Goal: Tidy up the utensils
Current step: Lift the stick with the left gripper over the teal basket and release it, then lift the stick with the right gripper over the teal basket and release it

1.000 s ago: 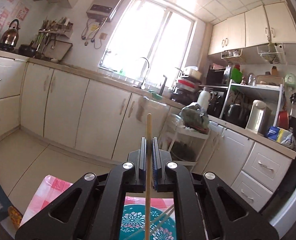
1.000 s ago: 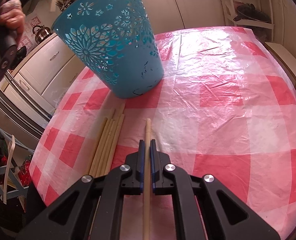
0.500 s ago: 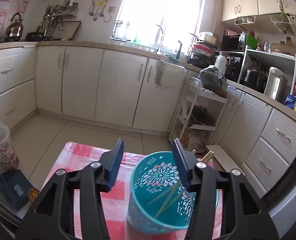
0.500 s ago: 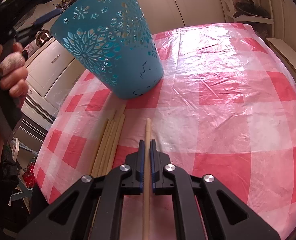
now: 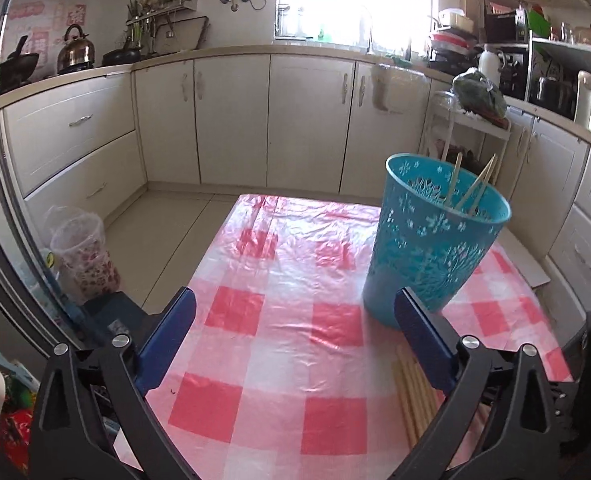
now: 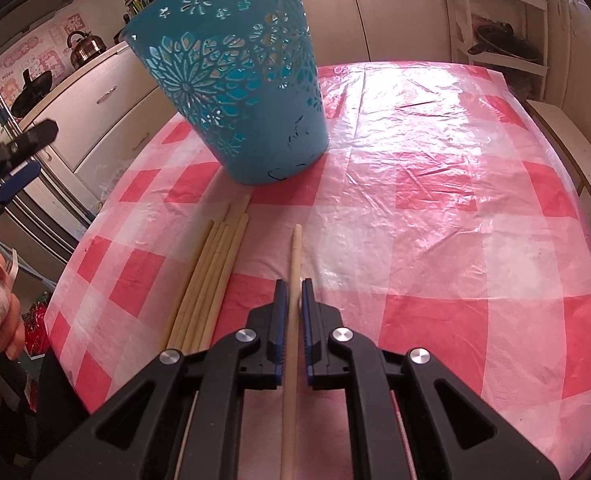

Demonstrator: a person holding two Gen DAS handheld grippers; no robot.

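A teal perforated basket (image 5: 435,240) stands on the red-and-white checked tablecloth (image 5: 279,320) and holds a few wooden chopsticks (image 5: 471,188). My left gripper (image 5: 291,332) is open and empty, low over the cloth to the left of the basket. A bundle of several chopsticks (image 5: 411,396) lies by its right finger. In the right wrist view the basket (image 6: 235,80) stands ahead, with the bundle (image 6: 211,276) to the left. My right gripper (image 6: 291,292) is shut on a single chopstick (image 6: 294,256) just above the cloth.
Cream kitchen cabinets (image 5: 231,120) run behind the table, with a wire rack (image 5: 467,140) at the right. A clear plastic container (image 5: 83,252) stands on the floor to the left. The left gripper and hand show at the left edge of the right wrist view (image 6: 11,152).
My left gripper opened and dropped its chopstick into the basket, then drew back and down to the left of it. My right gripper has kept its chopstick and barely moved.
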